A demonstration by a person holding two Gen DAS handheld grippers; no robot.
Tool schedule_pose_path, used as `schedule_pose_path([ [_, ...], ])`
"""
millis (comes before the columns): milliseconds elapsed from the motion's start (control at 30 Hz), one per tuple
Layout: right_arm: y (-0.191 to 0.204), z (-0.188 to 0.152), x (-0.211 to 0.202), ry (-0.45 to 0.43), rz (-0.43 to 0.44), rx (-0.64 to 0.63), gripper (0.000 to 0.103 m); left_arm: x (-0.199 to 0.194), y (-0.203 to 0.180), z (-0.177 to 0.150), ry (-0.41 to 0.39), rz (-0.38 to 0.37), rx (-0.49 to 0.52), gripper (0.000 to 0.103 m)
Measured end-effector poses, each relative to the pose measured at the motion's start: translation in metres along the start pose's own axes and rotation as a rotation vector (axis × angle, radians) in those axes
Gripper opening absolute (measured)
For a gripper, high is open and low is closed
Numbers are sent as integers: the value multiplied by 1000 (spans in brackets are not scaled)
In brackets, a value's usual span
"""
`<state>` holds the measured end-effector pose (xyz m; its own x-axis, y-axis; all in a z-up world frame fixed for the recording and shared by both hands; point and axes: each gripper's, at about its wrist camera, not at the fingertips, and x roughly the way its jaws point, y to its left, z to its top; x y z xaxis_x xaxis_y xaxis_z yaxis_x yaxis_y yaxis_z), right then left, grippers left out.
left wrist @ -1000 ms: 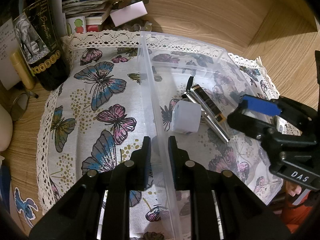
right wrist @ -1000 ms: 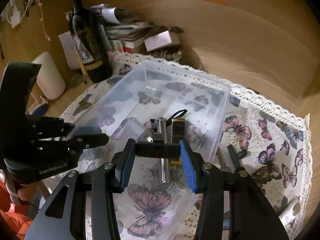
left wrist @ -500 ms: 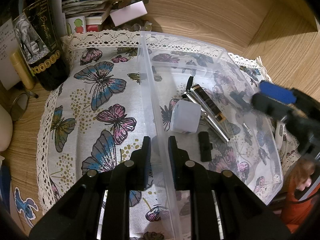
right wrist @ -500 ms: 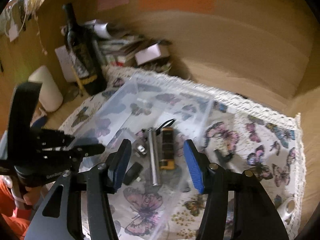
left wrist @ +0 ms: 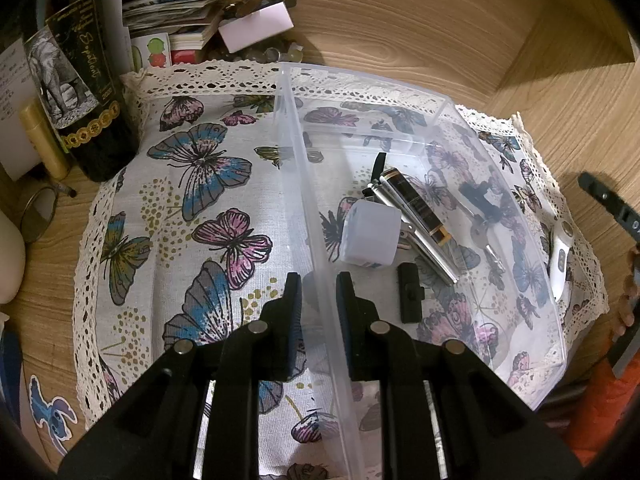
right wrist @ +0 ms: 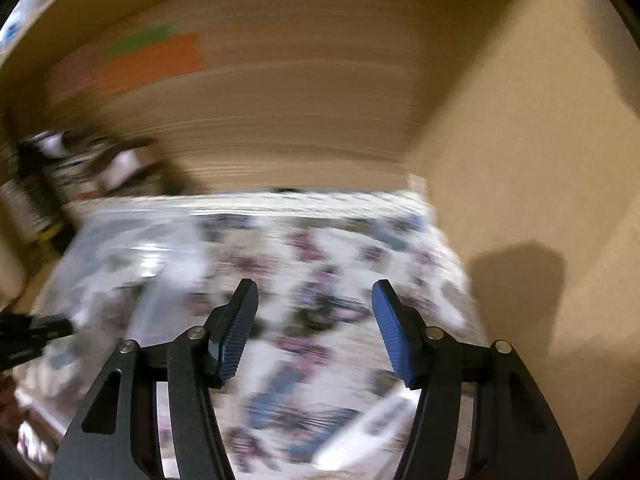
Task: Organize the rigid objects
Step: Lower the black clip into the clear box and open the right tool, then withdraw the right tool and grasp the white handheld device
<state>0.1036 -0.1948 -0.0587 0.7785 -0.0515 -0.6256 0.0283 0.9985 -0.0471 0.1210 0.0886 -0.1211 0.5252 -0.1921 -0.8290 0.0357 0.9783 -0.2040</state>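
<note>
A white lace-edged cloth (left wrist: 208,216) bears blue, pink and olive butterflies; the box (left wrist: 436,108) is clear, the desk (left wrist: 400,20) light wood-grained.

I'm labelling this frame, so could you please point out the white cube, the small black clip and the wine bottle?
white cube (left wrist: 370,236), left wrist view, its top face.
small black clip (left wrist: 410,298), left wrist view, mid-body.
wine bottle (left wrist: 80,92), left wrist view, its label.

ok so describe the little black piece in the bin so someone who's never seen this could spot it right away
Start at the clear plastic bin on the butterfly cloth, whose near wall the left gripper clamps. Inside lie a frosted white cube, a silver tube and a black-and-gold tube. The small black piece lies alone nearest the camera, short, matte and blocky, with no metal or gold.
</note>
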Motion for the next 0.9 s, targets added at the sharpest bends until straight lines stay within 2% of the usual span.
schedule_pose_path([
  [200, -51, -36, 12, 88, -106, 167, 56, 0, 0, 0, -1, -4, -2, 17],
  [467, -63, -70, 38, 202, -74, 267, 56, 0, -1, 0, 3, -1, 8, 17],
  [733, -48, -63, 67, 233, -74, 190, 55, 0, 1, 0, 1, -6, -2, 17],
  [800, -40, -62, 70, 227, -99, 145, 54, 0, 2, 0, 0, -7, -3, 17],
  [900, -30, -61, 73, 212, -108, 109, 40, 0, 2, 0, 0, -8, -3, 17],
])
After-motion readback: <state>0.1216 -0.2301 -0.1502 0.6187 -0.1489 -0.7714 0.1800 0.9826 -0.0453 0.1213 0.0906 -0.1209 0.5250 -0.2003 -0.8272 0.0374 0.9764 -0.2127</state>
